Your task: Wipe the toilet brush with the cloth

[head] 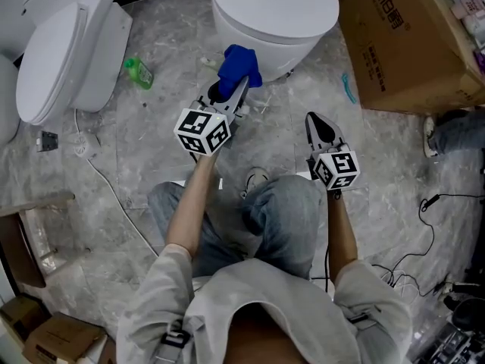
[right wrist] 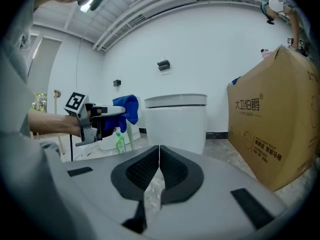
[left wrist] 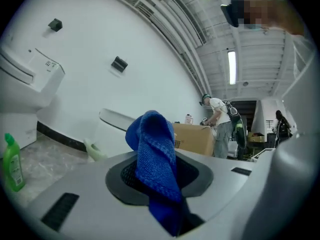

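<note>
Head view: left gripper (head: 236, 89) is out front over the grey marble floor (head: 159, 165), clamped on the blue cloth (head: 241, 64). The cloth bunches past the tips, just in front of the base of the white toilet (head: 274, 7). Right gripper (head: 314, 121) sits lower and to the right, above the person's knee, well apart from the cloth, with nothing in it. A 2nd toilet (head: 57, 59) with its lid down is at far left, and a green bottle (head: 139, 73) lies on the floor between the 2. A cardboard box (head: 409, 44) is at upper right.

Left gripper view: the cloth (left wrist: 155, 154) is pinched between the dark pads (left wrist: 125, 176) and stands up in a folded hump, with one tail hanging down into the gap. The green bottle (left wrist: 12, 164) is at left, the box (left wrist: 192, 138) behind, and another person (left wrist: 220, 124) is far back.

Right gripper view: jaws closed pad to pad – only a thin seam, nothing between them. The right gripper (right wrist: 159, 166) points at the toilet (right wrist: 176, 119). The left gripper (right wrist: 117, 113) shows at left, marker cube (right wrist: 75, 102) up, and the cloth (right wrist: 127, 106) is at its tip – held in the air beside the toilet. The bottle (right wrist: 120, 143) is below it and the box (right wrist: 272, 129) is at right.

Can't pick out the brush for sure in any of the 3 views.
</note>
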### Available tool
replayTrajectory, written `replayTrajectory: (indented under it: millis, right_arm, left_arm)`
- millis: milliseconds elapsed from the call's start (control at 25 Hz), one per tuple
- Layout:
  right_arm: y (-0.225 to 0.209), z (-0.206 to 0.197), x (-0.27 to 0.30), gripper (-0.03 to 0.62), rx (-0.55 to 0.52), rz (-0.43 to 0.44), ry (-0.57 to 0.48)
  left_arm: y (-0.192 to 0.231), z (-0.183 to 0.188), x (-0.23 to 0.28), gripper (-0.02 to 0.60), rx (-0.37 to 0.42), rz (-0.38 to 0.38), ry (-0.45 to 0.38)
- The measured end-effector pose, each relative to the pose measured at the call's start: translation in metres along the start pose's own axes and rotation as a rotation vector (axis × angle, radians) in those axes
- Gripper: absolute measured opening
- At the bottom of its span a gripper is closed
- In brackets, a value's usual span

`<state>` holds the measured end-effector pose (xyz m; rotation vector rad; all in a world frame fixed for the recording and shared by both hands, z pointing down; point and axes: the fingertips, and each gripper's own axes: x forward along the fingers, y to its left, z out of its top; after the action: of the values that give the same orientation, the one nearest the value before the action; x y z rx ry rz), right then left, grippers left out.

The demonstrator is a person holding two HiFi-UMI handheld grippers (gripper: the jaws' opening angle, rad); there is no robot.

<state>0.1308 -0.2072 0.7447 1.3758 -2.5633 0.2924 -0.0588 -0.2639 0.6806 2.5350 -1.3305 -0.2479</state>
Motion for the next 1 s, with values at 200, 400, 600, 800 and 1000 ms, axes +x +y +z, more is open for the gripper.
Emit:
replayTrajectory:
  millis: [200, 400, 600, 800, 1000]
  right_arm:
    - [0.0, -0.003, 0.004, 0.032, -0.011, 0.008, 0.016]
    - [0.0, -0.005, 0.007, 0.032, 0.003, 0.013, 0.006]
    - [0.004, -0.013, 0.008, 0.032, 0.008, 0.019, 0.023]
    - [0.0, -0.016, 0.006, 0.031, 0.012, 0.009, 0.029]
    - [-0.006, -0.019, 0.006, 0.031, 0.014, 0.001, 0.035]
  left_arm:
    - [0.02, -0.029, -0.005, 0.115, -0.064, 0.065, 0.062]
    - [0.026, -0.06, -0.012, 0.115, -0.082, 0.085, 0.13]
    - [0.03, -0.091, -0.016, 0.115, -0.104, 0.091, 0.193]
    - [0.032, -0.119, -0.014, 0.115, -0.106, 0.085, 0.253]
    - [0.034, -0.148, -0.011, 0.115, -0.108, 0.08, 0.32]
